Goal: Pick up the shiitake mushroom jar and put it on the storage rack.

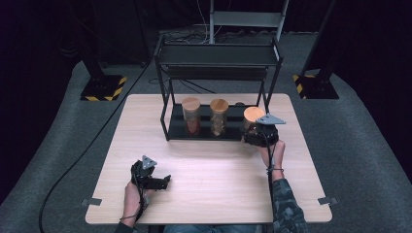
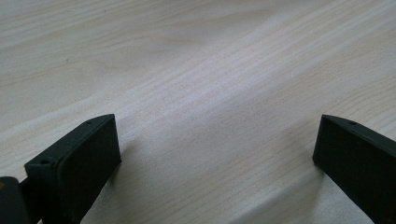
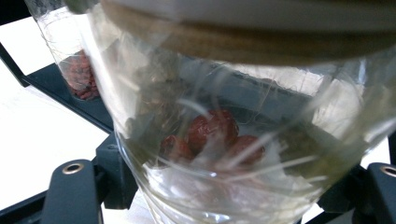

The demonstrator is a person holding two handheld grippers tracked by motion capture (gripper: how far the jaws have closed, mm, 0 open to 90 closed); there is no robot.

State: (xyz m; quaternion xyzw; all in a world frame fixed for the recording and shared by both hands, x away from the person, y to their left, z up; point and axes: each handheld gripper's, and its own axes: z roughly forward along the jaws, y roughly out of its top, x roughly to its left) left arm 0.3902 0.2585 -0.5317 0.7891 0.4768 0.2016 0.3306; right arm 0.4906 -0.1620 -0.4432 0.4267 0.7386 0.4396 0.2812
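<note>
A clear glass jar (image 3: 224, 116) with a wooden lid (image 1: 253, 115) and a few red dried fruits inside sits between the jaws of my right gripper (image 3: 224, 196), which is shut on it. In the high view this jar is at the right end of the black rack's lower tier (image 1: 179, 131), with the right gripper (image 1: 253, 132) just in front of it. My left gripper (image 1: 165, 180) rests low over the table's near left part. Its jaws stand wide apart with only bare wood between them (image 2: 217, 154).
Two more wooden-lidded jars (image 1: 191, 115) (image 1: 218, 116) stand on the rack's lower tier, left of the held one; the nearer shows red contents (image 3: 79, 70). The rack's upper shelf (image 1: 218, 56) overhangs them. The light wooden table (image 1: 209, 184) stretches between both hands.
</note>
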